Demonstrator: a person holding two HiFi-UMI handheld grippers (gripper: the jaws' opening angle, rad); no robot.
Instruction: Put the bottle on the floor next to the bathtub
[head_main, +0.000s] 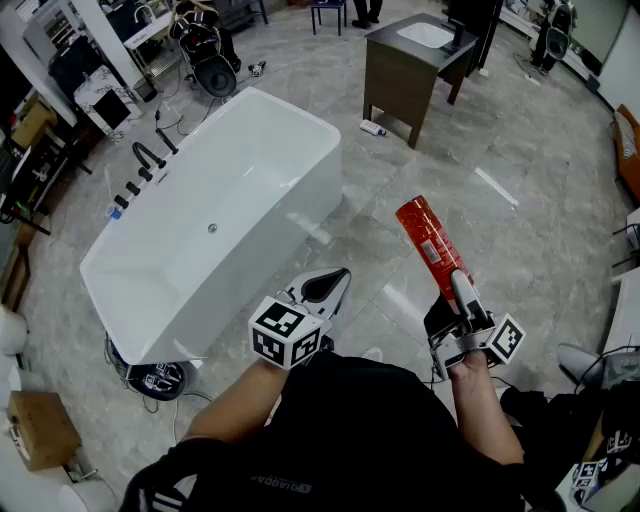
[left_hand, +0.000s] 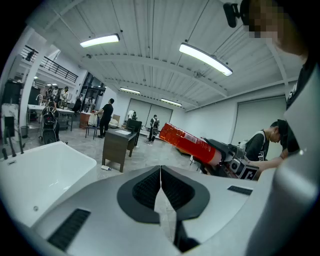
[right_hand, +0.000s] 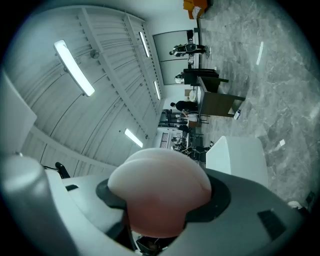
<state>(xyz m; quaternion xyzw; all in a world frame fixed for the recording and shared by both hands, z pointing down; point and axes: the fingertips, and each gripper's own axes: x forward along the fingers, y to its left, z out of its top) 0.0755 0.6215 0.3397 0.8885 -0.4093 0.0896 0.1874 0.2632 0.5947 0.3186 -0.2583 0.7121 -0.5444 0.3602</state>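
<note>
Long red cylindrical plastic bottle (head_main: 428, 240) with pale cap end: held aloft, tilted up, to the right of the white freestanding bathtub (head_main: 180, 250), above the grey marble floor (head_main: 540, 240). Right gripper (head_main: 461, 297) clamps the cap end. Judged light, rigid and slick, and steadier if gripped mid-body. Left gripper (head_main: 325, 288) clenched, empty.

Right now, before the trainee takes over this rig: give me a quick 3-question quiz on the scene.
1. True or false: the left tongs hold the red bottle.
2. Where is the bottle? A: inside the white bathtub; B: lying beside it; C: held up in the right tongs.
3. Fill in: the left tongs' jaws are ___, with nothing between them.
Key: 1 false; 2 C; 3 shut.
</note>
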